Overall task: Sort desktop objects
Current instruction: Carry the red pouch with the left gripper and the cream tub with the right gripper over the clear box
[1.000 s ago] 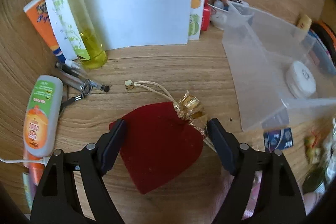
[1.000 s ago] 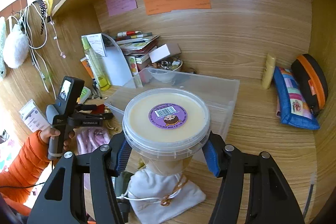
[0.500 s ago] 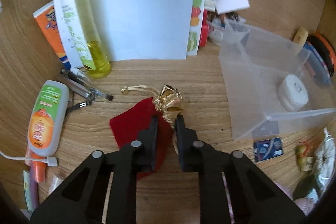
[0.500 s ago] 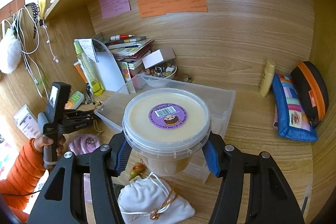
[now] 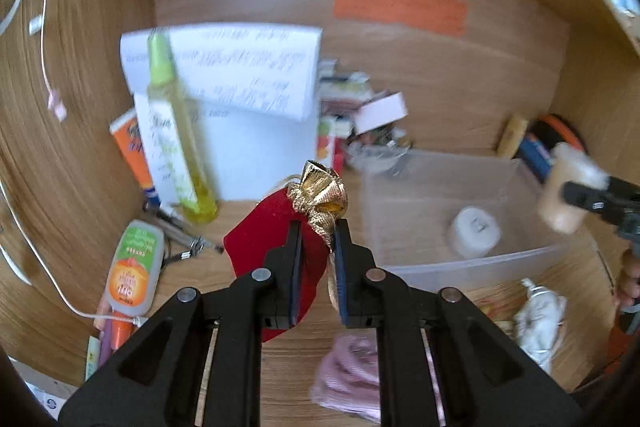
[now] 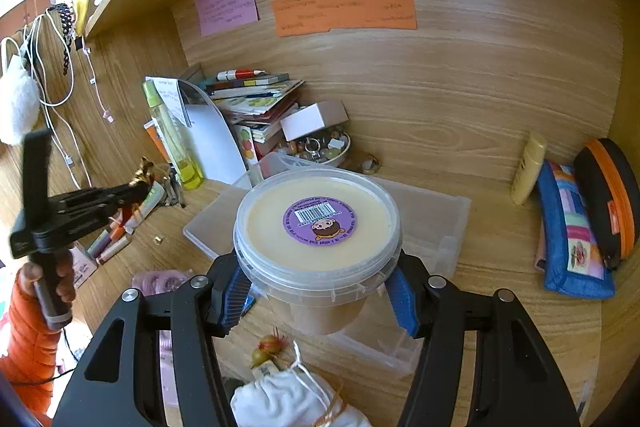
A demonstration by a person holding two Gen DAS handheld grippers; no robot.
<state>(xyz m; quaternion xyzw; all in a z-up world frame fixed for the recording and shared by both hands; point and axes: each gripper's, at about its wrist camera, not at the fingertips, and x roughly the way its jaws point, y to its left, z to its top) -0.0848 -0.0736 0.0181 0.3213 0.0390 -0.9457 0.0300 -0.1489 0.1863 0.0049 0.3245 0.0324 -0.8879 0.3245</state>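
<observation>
The left claw point(image 5: 316, 227) is clamped on a red pouch point(image 5: 264, 227), its pads pinching the gathered neck just below the gold ruffle point(image 5: 320, 193). The pouch is dark red velvet, flat and roughly heart-shaped; it hangs off the bench point(image 5: 248, 351), its body drooping down and left of the pads, with a gold ribbon trailing between them. In the right wrist view this claw shows at the left edge, held by a hand point(image 6: 44, 277) in an orange sleeve point(image 6: 24, 339).

The right claw point(image 6: 318, 291) grips a tub point(image 6: 318, 223) by its sides below the rim. The tub is clear plastic with a cream-coloured filling, and its lid bears a round purple sticker point(image 6: 319, 221) with a barcode. It is held above the near edge of a clear bin point(image 5: 440, 211). In the bin lies a white round item point(image 5: 474, 231).

Beyond the pouch, on the bench, stand a tall yellow bottle point(image 5: 180, 147) and a white paper holder point(image 5: 248, 115). Left of the pouch lies a green-and-orange tube point(image 5: 134, 267) beside pens point(image 5: 180, 231). A white pouch point(image 6: 296, 399) lies under the right claw. Right of the bin, a blue case point(image 6: 572, 239) and a black-and-orange case point(image 6: 608, 203) lean together.
</observation>
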